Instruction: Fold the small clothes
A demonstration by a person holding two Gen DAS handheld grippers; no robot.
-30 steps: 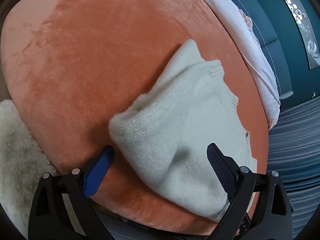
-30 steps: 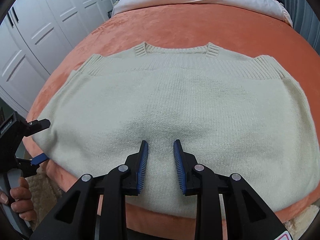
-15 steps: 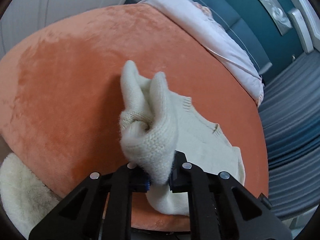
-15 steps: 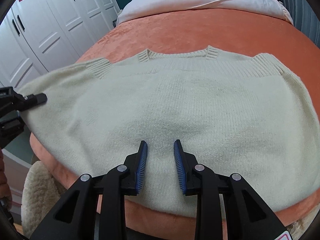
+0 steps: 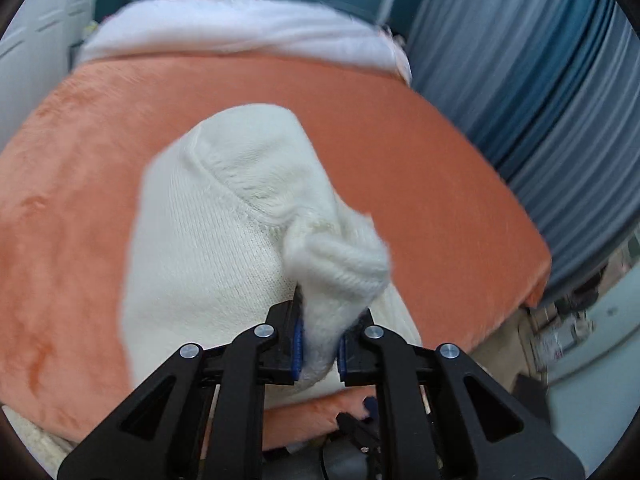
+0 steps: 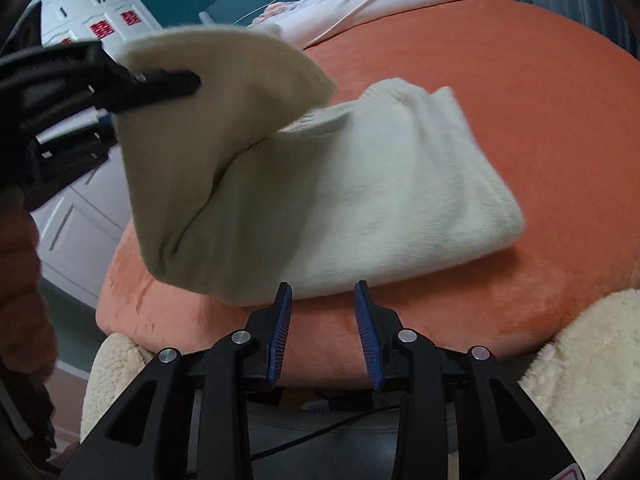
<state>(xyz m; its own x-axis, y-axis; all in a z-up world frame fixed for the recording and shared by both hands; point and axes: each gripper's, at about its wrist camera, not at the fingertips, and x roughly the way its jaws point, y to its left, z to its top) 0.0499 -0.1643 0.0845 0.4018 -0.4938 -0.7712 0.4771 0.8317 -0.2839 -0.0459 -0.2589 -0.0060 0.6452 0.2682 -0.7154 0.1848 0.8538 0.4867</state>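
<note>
Left gripper (image 5: 319, 344) is clamped on a bunched corner of the cream sweater (image 5: 208, 240), blue pads pinching knit from both sides. Left wrist view: same clamp as half a second ago, but the camera has swung round. Then it looked across the orange blanket (image 5: 420, 152) toward the teal wall; now it faces the white bedding (image 5: 240, 36) at the far end, with blue curtains (image 5: 540, 80) on the right. A second ago this gripper was wide open, just short of the sweater's edge. The lifted corner now curls over to the right above the pads, and the rest of the sweater lies on the blanket as a narrower folded mass. Frame is motion-blurred.

Right wrist view: right gripper (image 6: 323, 312) is open with nothing between its pads, sitting just at the sweater's (image 6: 360, 200) near edge over the blanket (image 6: 520, 80). Gap looks about the same as in both earlier frames. Big change is the sweater: it was spread flat and wide a second ago, with one side just starting to lift at half a second; now its left side is raised high and carried over the rest, making a loose fold. Left gripper (image 6: 192, 80) shows at upper left, biting that raised flap in mid-air. A fluffy cream rug (image 6: 592, 360) shows below the blanket edge, white cabinets (image 6: 80, 220) to the left.
</note>
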